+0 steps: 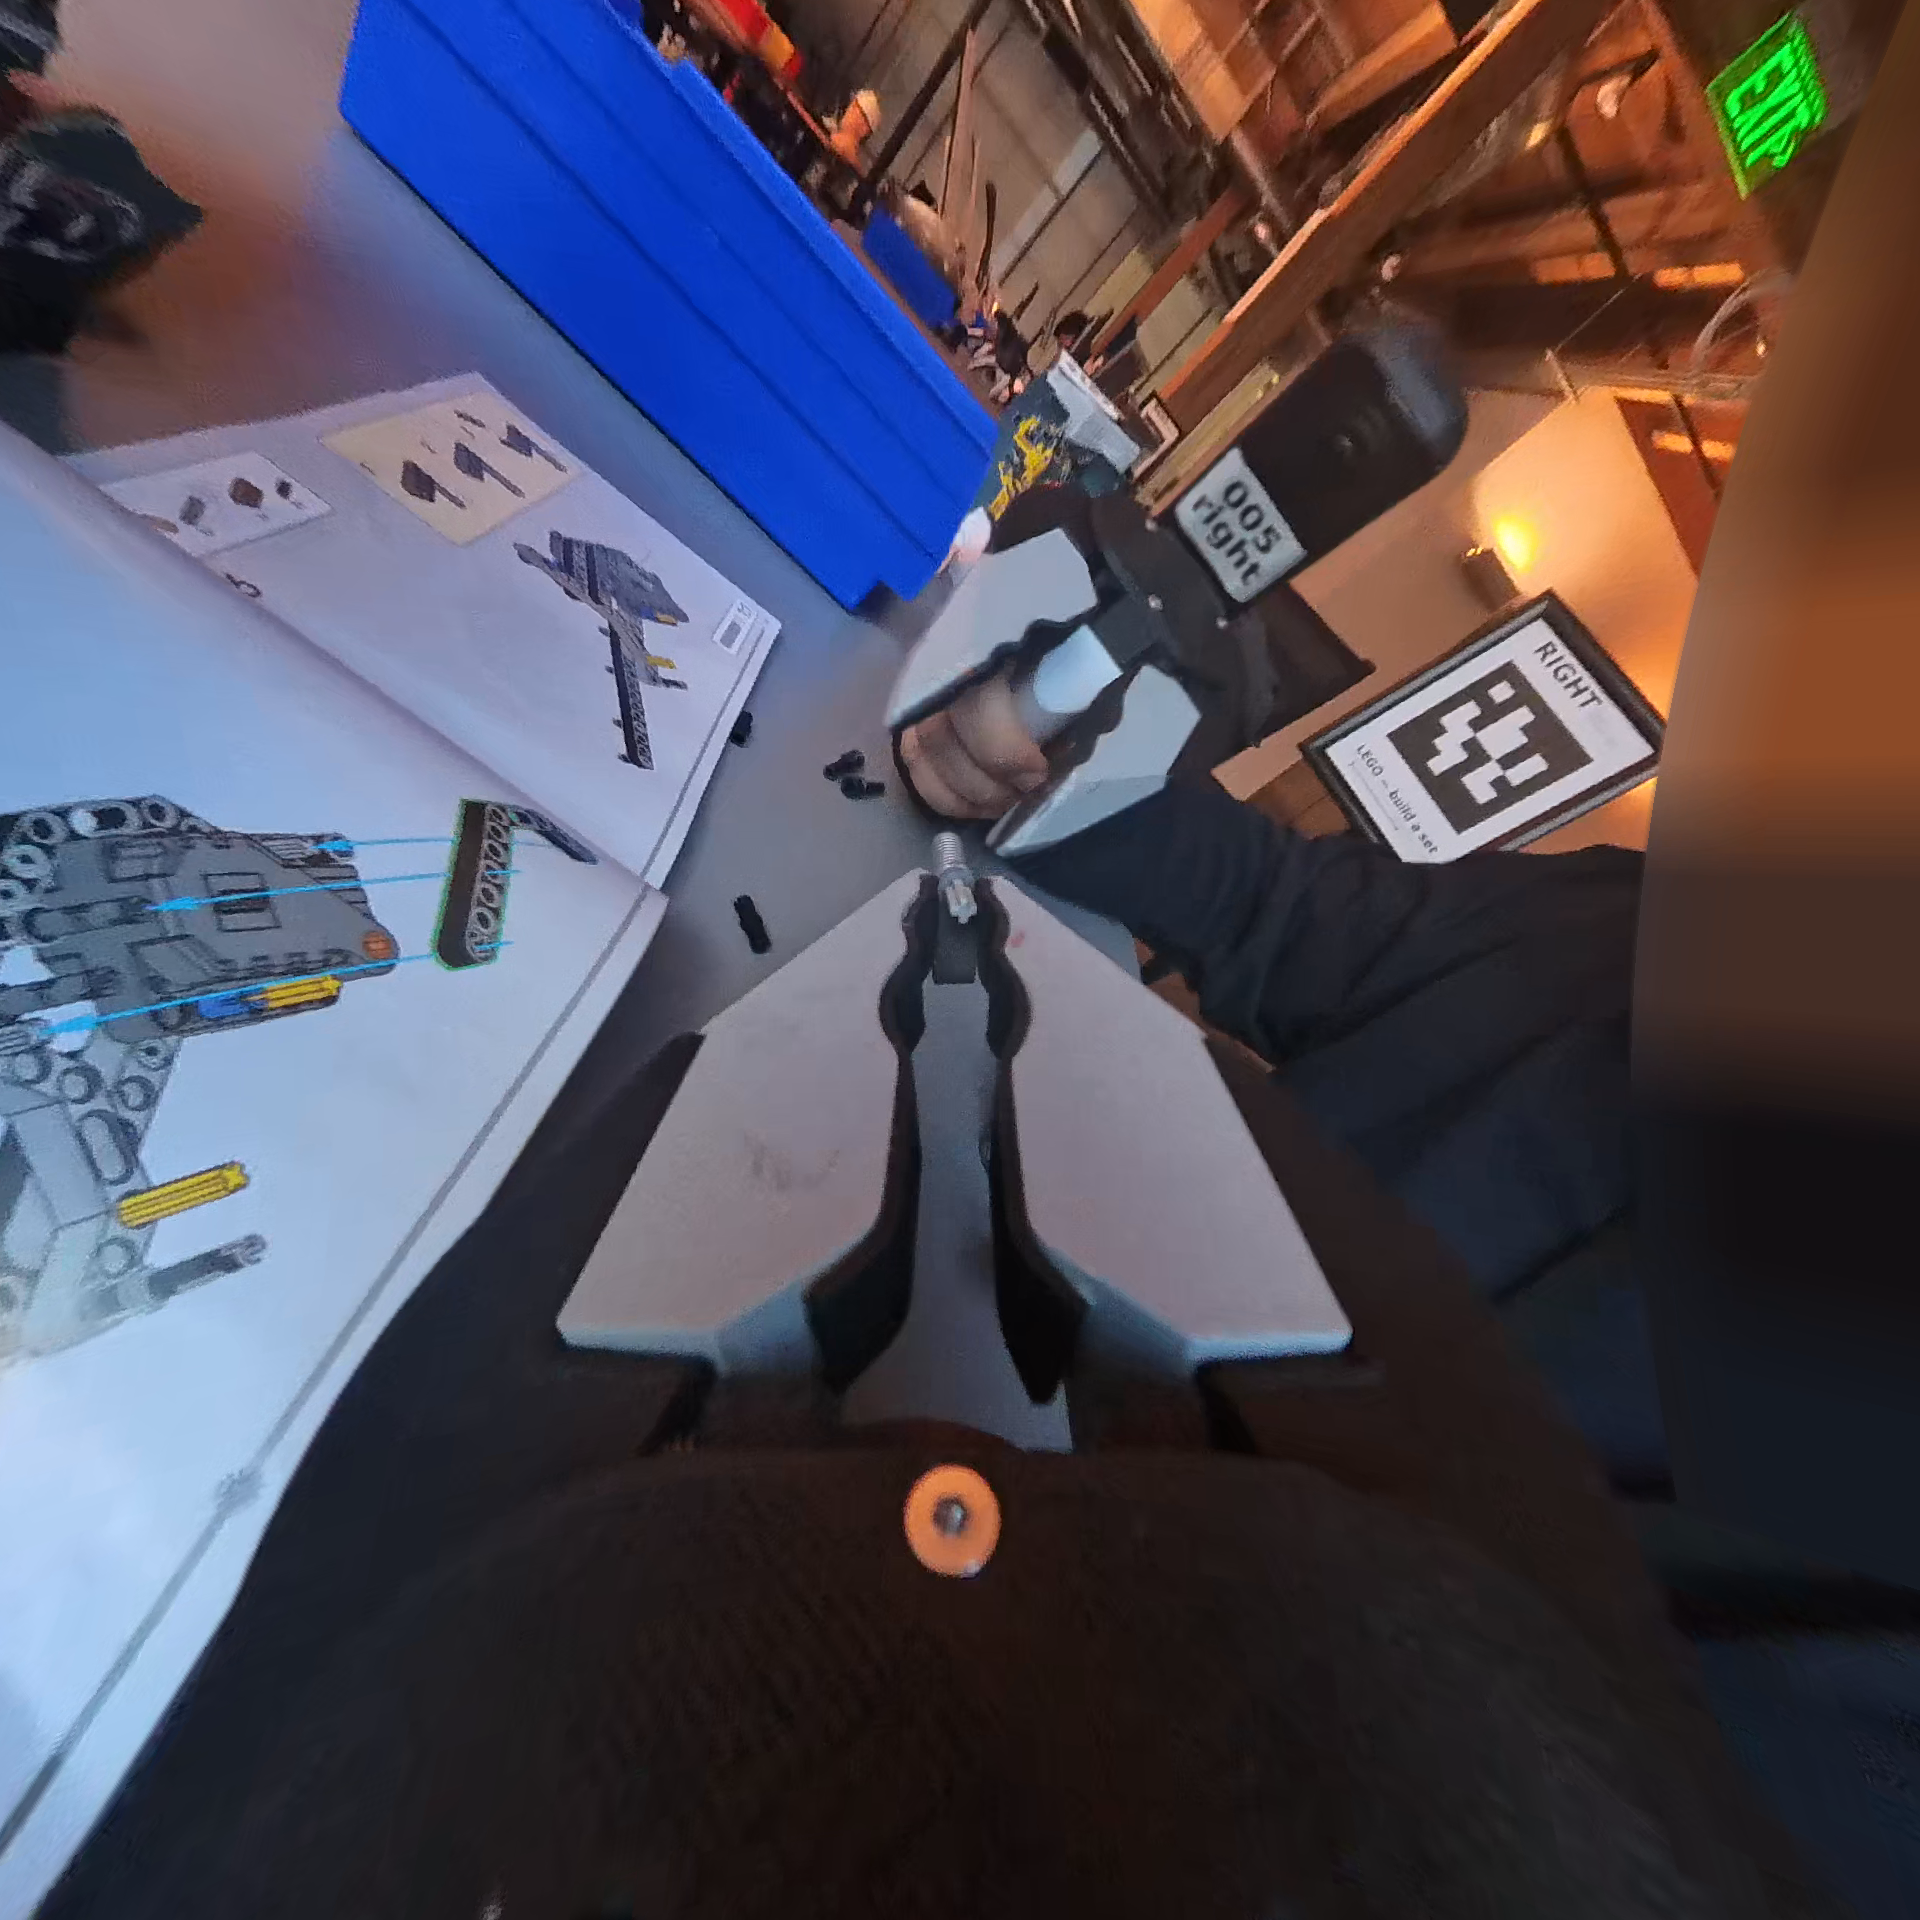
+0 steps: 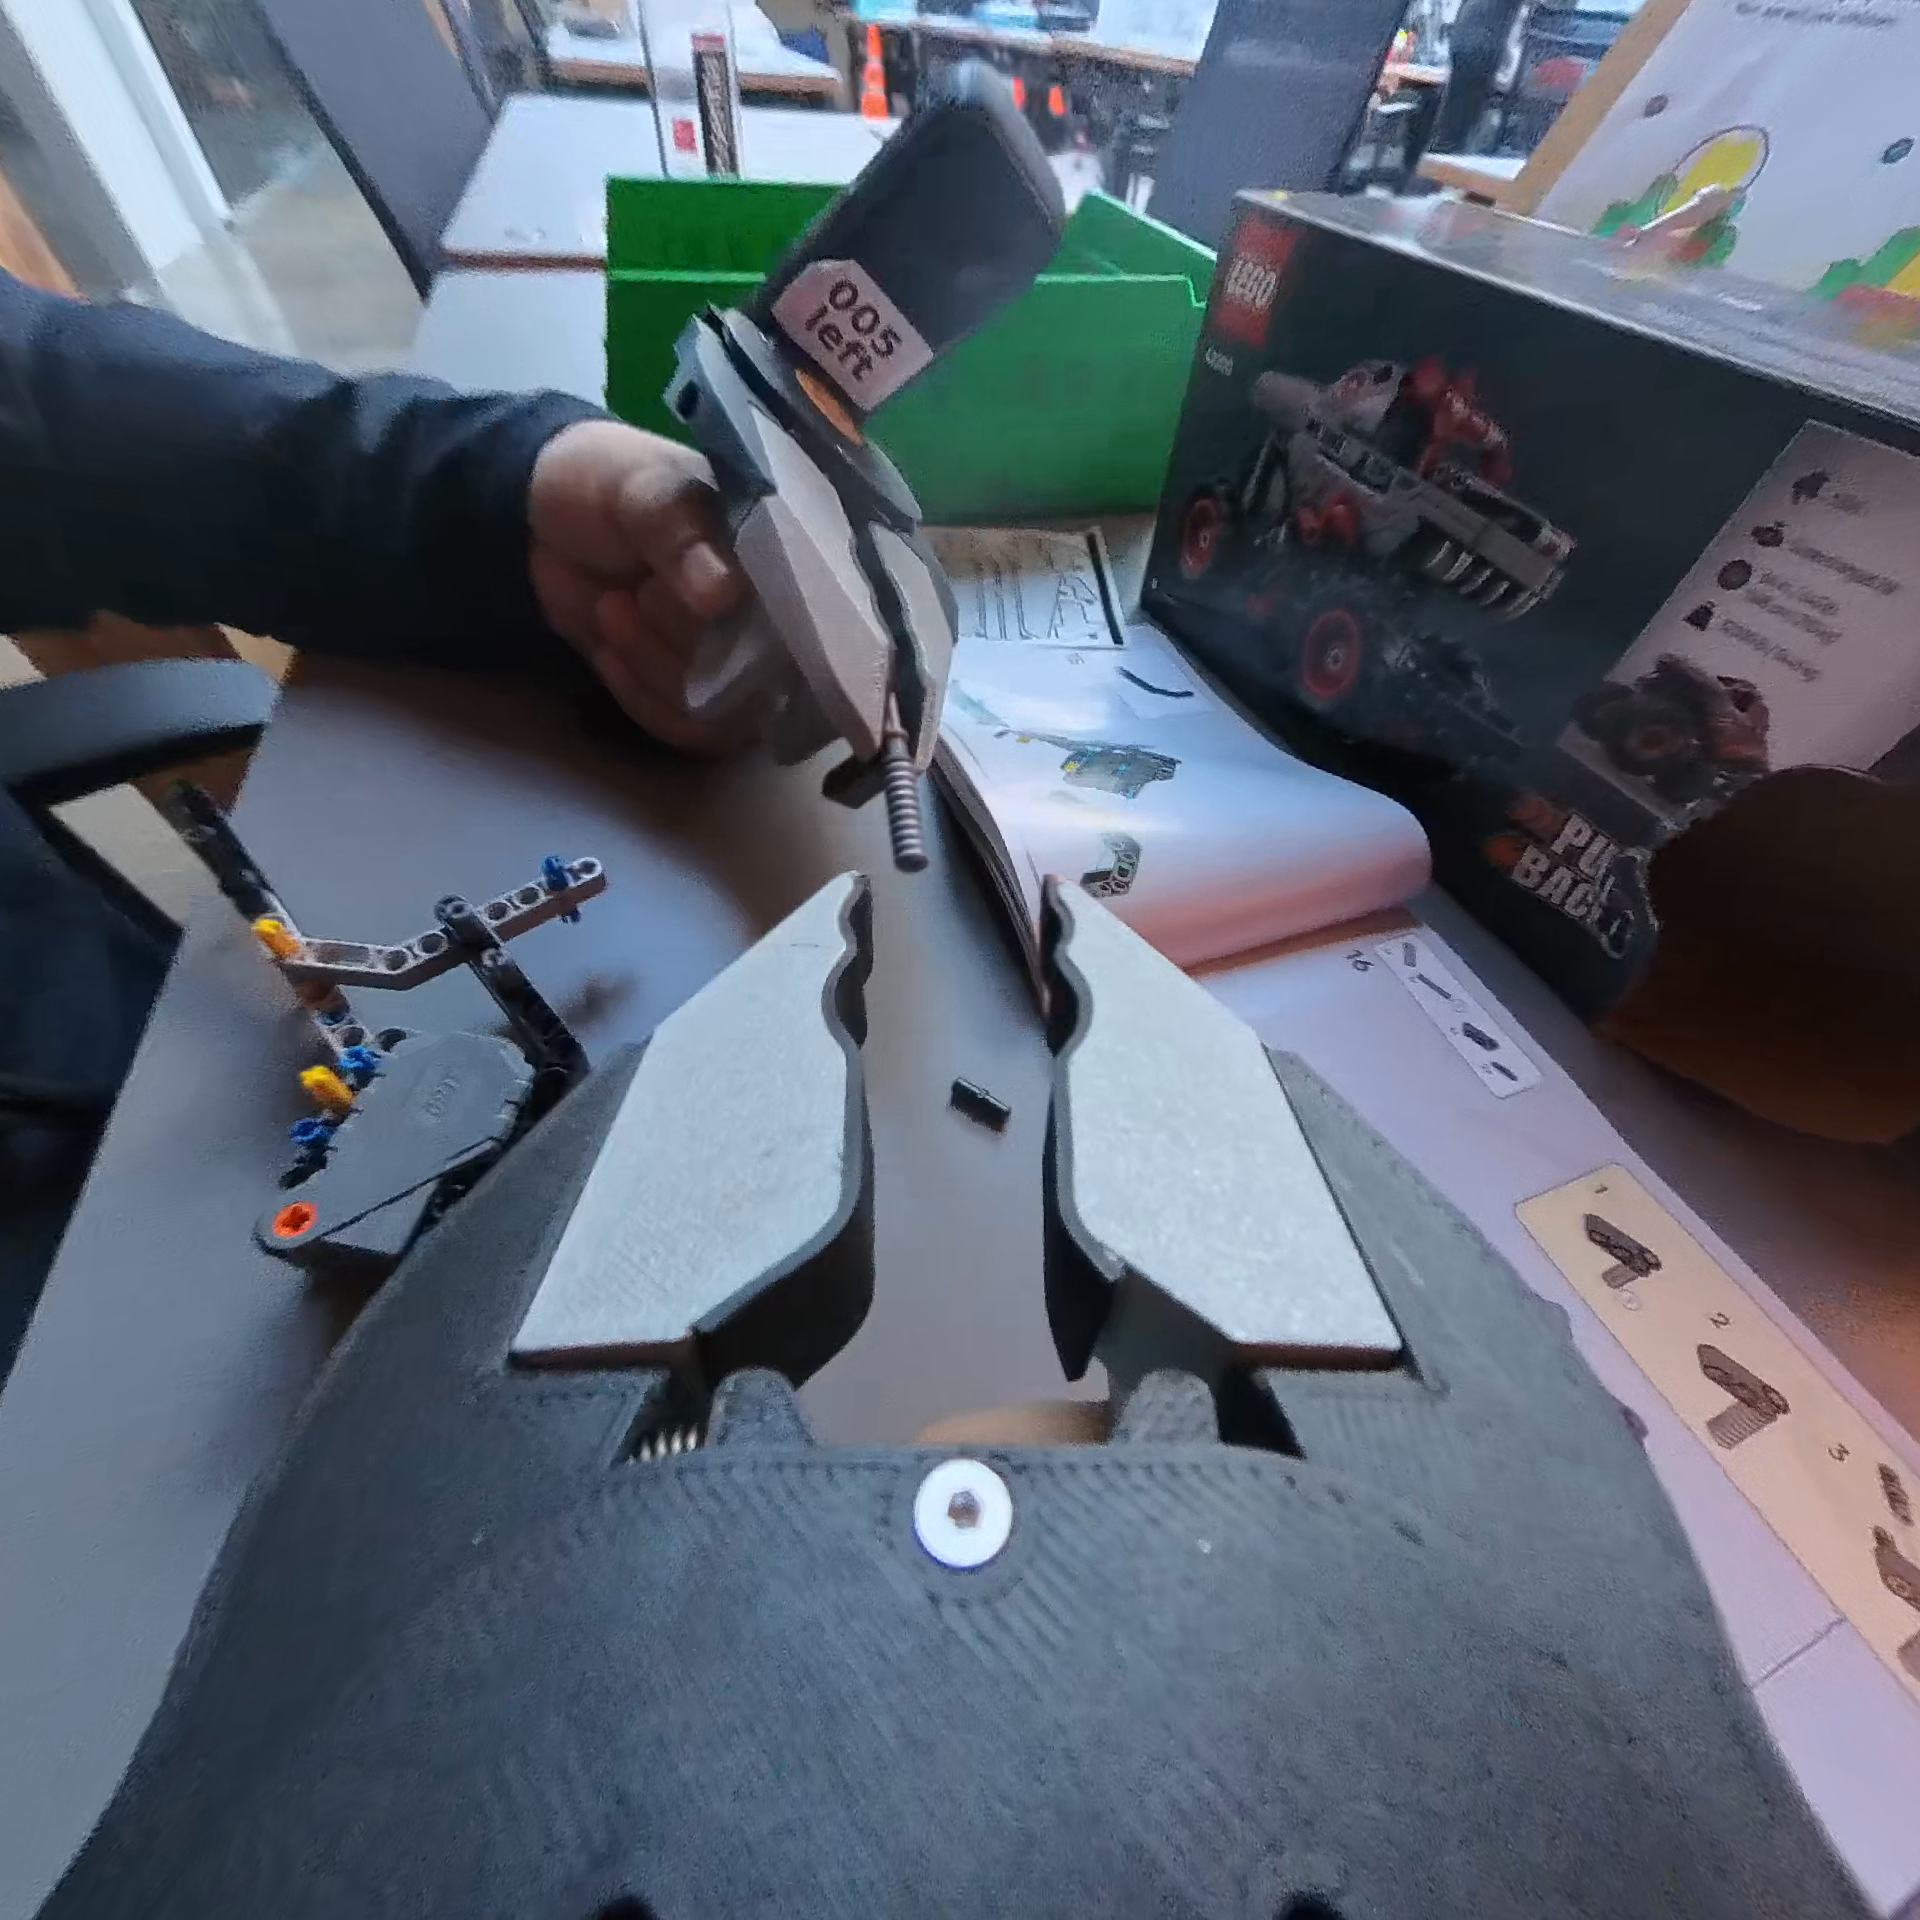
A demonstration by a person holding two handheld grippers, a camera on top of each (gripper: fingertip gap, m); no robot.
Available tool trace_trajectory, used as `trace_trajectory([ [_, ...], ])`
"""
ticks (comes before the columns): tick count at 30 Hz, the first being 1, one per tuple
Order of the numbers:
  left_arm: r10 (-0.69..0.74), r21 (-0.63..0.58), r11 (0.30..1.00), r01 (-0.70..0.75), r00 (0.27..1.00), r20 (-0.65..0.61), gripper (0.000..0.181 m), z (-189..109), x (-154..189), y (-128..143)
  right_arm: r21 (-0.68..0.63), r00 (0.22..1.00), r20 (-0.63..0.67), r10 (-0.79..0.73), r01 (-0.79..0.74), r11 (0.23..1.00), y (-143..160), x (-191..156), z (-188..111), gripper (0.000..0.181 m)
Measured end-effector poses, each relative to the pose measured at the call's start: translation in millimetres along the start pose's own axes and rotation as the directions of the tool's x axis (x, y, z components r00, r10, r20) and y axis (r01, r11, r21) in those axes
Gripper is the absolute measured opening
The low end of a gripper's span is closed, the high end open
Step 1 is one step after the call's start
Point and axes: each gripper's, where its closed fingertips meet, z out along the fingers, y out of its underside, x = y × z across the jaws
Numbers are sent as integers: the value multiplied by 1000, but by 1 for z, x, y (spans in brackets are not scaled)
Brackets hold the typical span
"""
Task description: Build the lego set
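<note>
A: What do we see at far left?
B: Our half-built model (image 2: 416,1049) lies on the tabletop (image 2: 468,748). Our left gripper (image 1: 954,902) has its fingers clamped on a spring shaft piece (image 1: 951,883).
A: And right?
B: Our right gripper (image 2: 956,935) fingers stand apart above a small black pin (image 2: 980,1103), the instruction booklet (image 2: 1195,810) beyond.

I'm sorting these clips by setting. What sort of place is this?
Probably a warehouse-style workshop or lab: tall storage racks and a lit exit sign behind, more worktables beyond, and storage bins on the table.
</note>
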Motion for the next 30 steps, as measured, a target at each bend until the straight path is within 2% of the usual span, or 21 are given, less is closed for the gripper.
trace_trajectory([
  [3, 10, 26, 1000, -9, 1000, -20, 5, -4, 2, -5, 0, 1000, 15, 24, -24, 1000, 1, -1, 1, 30],
  [6, 21, 10, 1000, -21, 999, -30, 5, -1, 5, -2, -3, 998, 65, 8, -8, 1000, 1, -17, 7, 33],
  [10, 72, -44, 996, -73, 997, -36, 6, 6, 12, 8, -25, 996, 52, -70, 72, 997, 4, -30, 17, 19],
  [11, 85, -60, 994, -87, 996, -41, 6, 8, 14, 11, -48, 994, 43, -98, 100, 994, 7, -31, 18, 5],
  [14, 109, -91, 990, -111, 994, -25, 5, 11, 14, 16, -83, 987, 17, -162, 162, 983, 12, -30, 18, 5],
  [17, 139, -122, 983, -135, 990, 21, 6, 11, 8, 19, -117, 994, 22, -111, 113, 987, 17, -28, 18, 4],
  [21, 233, -205, 959, -196, 957, 173, 26, 5, -15, 21, -267, 999, 17, 28, -22, 963, 42, -19, 17, 4],
  [23, 281, -234, 945, -230, 935, 215, 26, 0, -22, 21, -307, 997, -10, 75, -74, 949, 50, -14, 14, 4],
  [26, 278, -233, 946, -224, 932, 232, 26, -1, -25, 20, -388, 997, -16, 73, -73, 919, 65, -14, 10, 5],
  [28, 264, -234, 950, -208, 934, 242, 26, -1, -28, 20, -389, 998, -8, 66, -64, 919, 65, -15, 8, 5],
  [30, 260, -237, 950, -204, 936, 237, 26, -1, -28, 21, -327, 998, -34, 59, -67, 943, 55, -9, 5, 5],
])
